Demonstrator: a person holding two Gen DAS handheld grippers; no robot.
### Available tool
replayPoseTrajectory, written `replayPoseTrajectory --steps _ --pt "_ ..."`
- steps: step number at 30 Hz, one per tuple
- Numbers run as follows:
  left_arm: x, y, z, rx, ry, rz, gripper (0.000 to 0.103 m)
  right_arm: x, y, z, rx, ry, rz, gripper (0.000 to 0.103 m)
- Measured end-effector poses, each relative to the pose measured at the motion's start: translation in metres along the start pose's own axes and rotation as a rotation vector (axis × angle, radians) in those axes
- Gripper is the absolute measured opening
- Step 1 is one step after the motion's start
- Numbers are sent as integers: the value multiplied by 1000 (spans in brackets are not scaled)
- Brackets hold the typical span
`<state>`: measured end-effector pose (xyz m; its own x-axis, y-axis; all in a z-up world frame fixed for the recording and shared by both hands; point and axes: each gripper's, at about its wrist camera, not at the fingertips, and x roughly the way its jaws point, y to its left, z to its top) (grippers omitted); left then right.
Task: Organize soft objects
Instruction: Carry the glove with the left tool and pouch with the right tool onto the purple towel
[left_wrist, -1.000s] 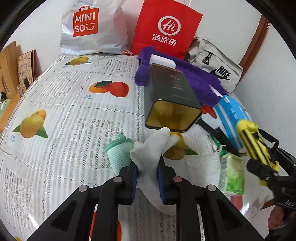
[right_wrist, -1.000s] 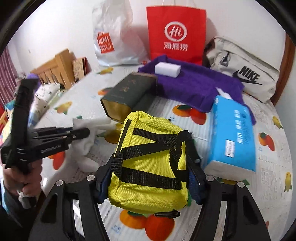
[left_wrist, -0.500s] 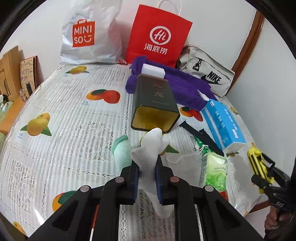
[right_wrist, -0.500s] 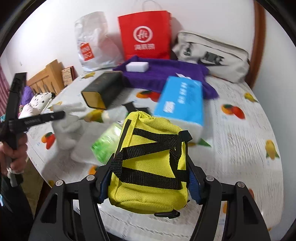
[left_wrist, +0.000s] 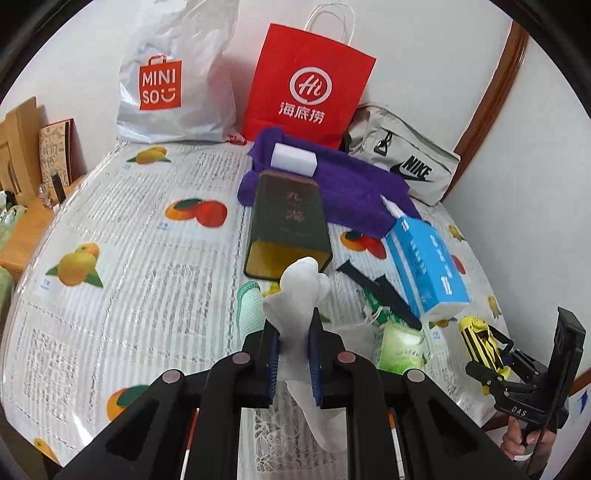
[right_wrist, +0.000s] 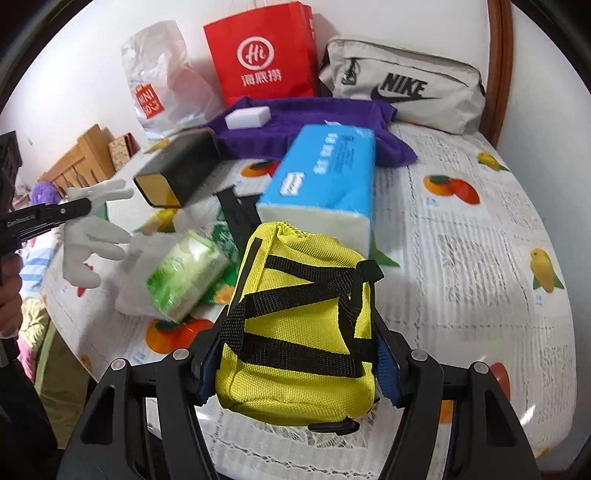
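Left gripper (left_wrist: 292, 352): jaws nearly shut, pinching a white glove (left_wrist: 298, 295) at mid-length — finger end bunched above the pads, cuff hanging limp below. Pinch at the middle looks chosen so neither end drags on the table.

Right gripper (right_wrist: 295, 363): jaws set wide, clamped on the flanks of a yellow pouch (right_wrist: 301, 325) with black webbing straps. Fabric bulges slightly between the pads; held by the sides, probably to keep it level. Opening not readable from here.

Both items are off the fruit-print tablecloth (left_wrist: 122, 266). Landmark: blue tissue pack (right_wrist: 325, 177).
- Pouch: just in front of the pack's near end.
- Glove: well to the pack's left, beyond a green wipes packet (right_wrist: 186, 273).
- Dark tin (left_wrist: 288, 225), lying on its side: left of the pack; purple towel (left_wrist: 343, 181) behind it.

Destination for either item not evident.
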<state>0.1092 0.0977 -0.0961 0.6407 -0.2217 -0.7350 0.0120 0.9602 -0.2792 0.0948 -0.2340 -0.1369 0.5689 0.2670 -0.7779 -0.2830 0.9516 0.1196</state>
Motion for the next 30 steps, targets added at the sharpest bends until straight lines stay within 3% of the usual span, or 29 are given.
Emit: replayPoseTrajectory --steps 9,30 --pt "-3 -12 34 3 -13 5 14 -20 11 34 -46 -62 78 67" --pt "39 -31 128 28 -5 -41 14 6 -4 151 -42 -127 48 67"
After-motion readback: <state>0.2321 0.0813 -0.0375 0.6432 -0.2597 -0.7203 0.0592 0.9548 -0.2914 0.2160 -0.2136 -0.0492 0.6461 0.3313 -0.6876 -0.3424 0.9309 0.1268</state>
